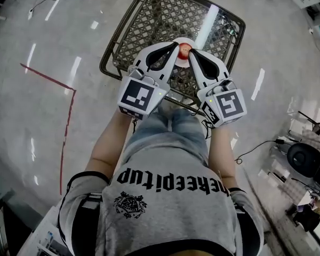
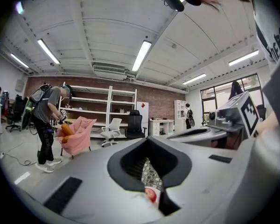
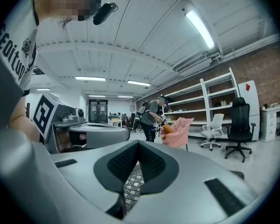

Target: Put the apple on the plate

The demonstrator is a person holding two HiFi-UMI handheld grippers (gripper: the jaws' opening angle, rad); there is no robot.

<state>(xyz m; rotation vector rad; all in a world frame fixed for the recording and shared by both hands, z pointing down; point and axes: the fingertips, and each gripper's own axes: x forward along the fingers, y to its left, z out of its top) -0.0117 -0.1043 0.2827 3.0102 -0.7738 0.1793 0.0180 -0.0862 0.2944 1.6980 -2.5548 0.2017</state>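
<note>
Left gripper view shows your left hand-held gripper [image 2: 157,205] with jaws pressed together on nothing; your right hand-held gripper [image 3: 122,209] is likewise closed and empty. Just past both tips, the small red apple [image 1: 185,49] appears to sit on the pale round plate [image 1: 181,40] on the dark wire-mesh table [image 1: 154,15]. Placement looks finished, so draw both tips straight clear without brushing the apple, or it may roll.
</note>
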